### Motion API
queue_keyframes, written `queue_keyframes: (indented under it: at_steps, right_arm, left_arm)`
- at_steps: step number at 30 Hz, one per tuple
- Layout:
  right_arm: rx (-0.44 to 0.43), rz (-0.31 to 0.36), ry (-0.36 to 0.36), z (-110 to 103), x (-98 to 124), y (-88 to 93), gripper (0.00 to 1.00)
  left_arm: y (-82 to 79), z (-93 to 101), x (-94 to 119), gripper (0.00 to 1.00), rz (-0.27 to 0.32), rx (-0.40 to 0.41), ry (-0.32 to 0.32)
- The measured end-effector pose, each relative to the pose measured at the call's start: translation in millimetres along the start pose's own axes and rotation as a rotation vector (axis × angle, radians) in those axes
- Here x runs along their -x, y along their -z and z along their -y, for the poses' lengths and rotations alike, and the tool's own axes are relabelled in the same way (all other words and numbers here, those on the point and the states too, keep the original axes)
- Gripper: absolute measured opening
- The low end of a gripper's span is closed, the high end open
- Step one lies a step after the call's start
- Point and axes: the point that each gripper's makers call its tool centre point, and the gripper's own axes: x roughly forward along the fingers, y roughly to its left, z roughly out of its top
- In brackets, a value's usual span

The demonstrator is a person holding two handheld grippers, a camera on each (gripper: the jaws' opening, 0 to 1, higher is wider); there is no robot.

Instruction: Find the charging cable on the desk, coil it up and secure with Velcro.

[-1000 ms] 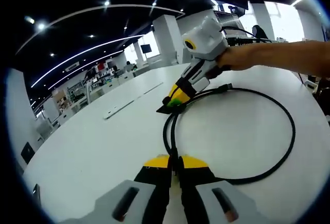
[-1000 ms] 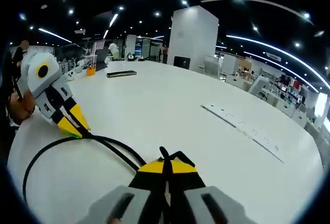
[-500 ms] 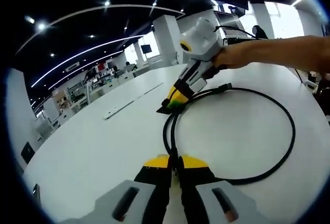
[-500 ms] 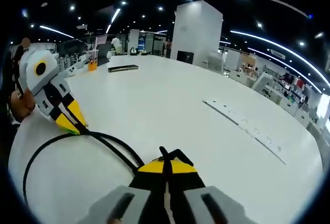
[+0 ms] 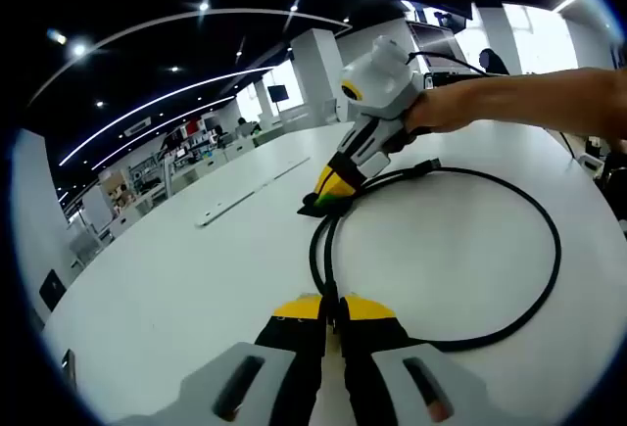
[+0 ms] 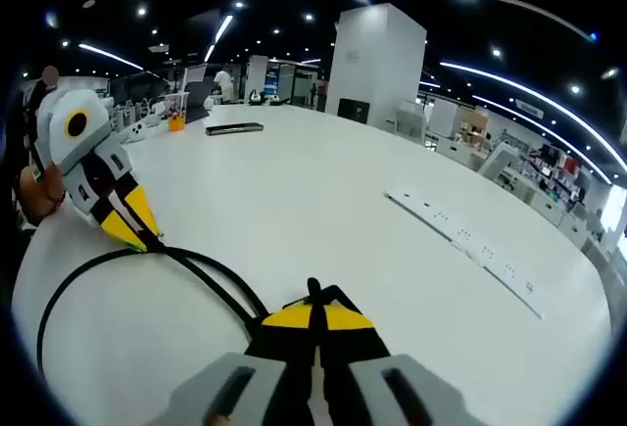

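In the left gripper view, the left gripper (image 5: pixel 333 307) rises from six o'clock with its yellow-tipped jaws pressed together on the black round charging cable (image 5: pixel 549 269), which lies on the broad white desk (image 5: pixel 176 279). From that pinch two strands run side by side toward twelve o'clock, to where the right gripper (image 5: pixel 328 191), coming in from one o'clock in a person's hand (image 5: pixel 446 108), has its yellow and black tips closed on the cable at a small black flat strap (image 5: pixel 312 210) (probably the Velcro, though too small to tell). The rest of the cable sweeps out in one wide loop toward three o'clock, flat on the desk, and curls back to the left gripper at five o'clock. A black plug end (image 5: pixel 427 165) lies just beside the right gripper, at its three o'clock side.

In the right gripper view, the right gripper (image 6: pixel 313 301) stands at six o'clock, its jaws shut on the cable (image 6: pixel 211 274), with a short black tip sticking up just past them. The strands lead toward ten o'clock, where the left gripper (image 6: pixel 137 240) clamps them, and a loop bends down toward eight o'clock. A long white power strip (image 6: pixel 470 245) lies on the desk at three o'clock, well apart from the cable. A dark flat device (image 6: pixel 233 129) and an orange cup (image 6: pixel 175 122) sit far off at eleven o'clock.
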Motion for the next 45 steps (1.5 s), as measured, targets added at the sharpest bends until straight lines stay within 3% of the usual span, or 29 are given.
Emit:
queue_keyframes:
  at_steps: [7,15,22,30,35,45]
  right_arm:
    - [0.011,0.003,0.008,0.3,0.3,-0.1,0.04]
    - [-0.075,0.062,0.016,2.9,-0.2,0.8,0.04]
    - [-0.015,0.052,0.050,7.5,-3.7,-1.7,0.04]
    - [-0.025,0.061,0.061,6.7,-2.3,-0.7,0.04]
    - [-0.073,0.051,0.086,11.6,4.3,1.9,0.09]
    - [-0.144,0.075,0.058,4.4,20.5,5.4,0.05]
  left_arm:
    - [0.1,0.6,-0.1,0.07,0.000,0.003,0.000]
    - [0.5,0.9,0.0,0.07,0.000,0.001,0.000]
    - [0.4,1.2,0.3,0.07,0.001,0.002,0.000]
    - [0.8,1.3,0.3,0.07,0.003,0.006,0.002]
    - [0.8,1.4,0.2,0.07,0.003,0.008,0.003]
    - [0.3,1.4,-0.4,0.07,0.006,0.010,0.004]
